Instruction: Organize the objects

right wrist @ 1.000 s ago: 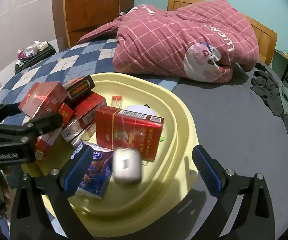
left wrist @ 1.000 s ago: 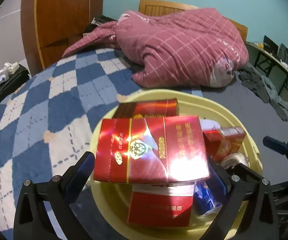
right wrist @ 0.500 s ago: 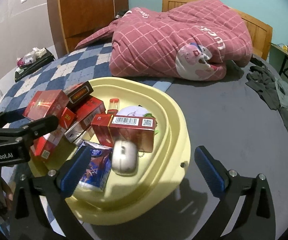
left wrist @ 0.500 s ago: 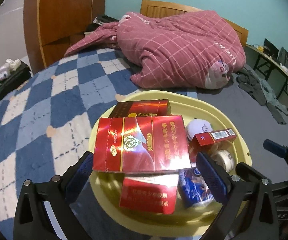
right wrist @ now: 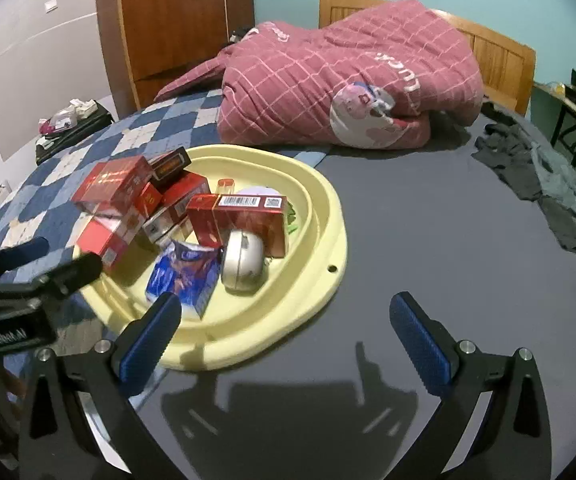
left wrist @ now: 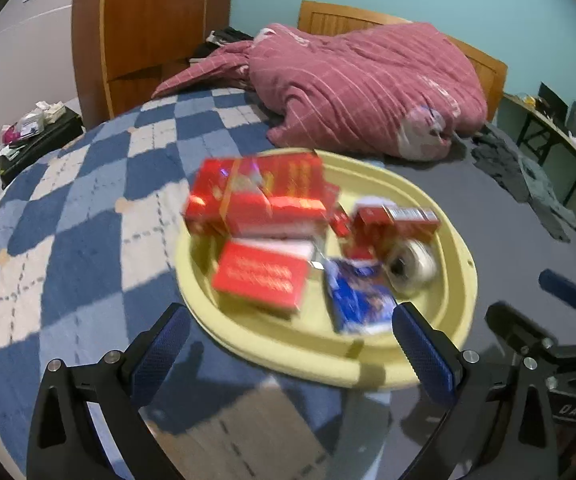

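While both grippers gape empty, basin (right wrist: 319, 236) w/ boxes (right wrist: 244, 216) lies beyond fingers (right wrist: 150, 338).

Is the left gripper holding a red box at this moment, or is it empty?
Empty. The left gripper is open, its blue pads wide apart with nothing between them; the red boxes sit piled in the yellow basin.

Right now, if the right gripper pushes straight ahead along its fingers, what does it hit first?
Probably nothing near: the right gripper hangs open over the bare dark bedcover, with the yellow basin off to its left. Further on lies the pink quilt, though depth is uncertain.
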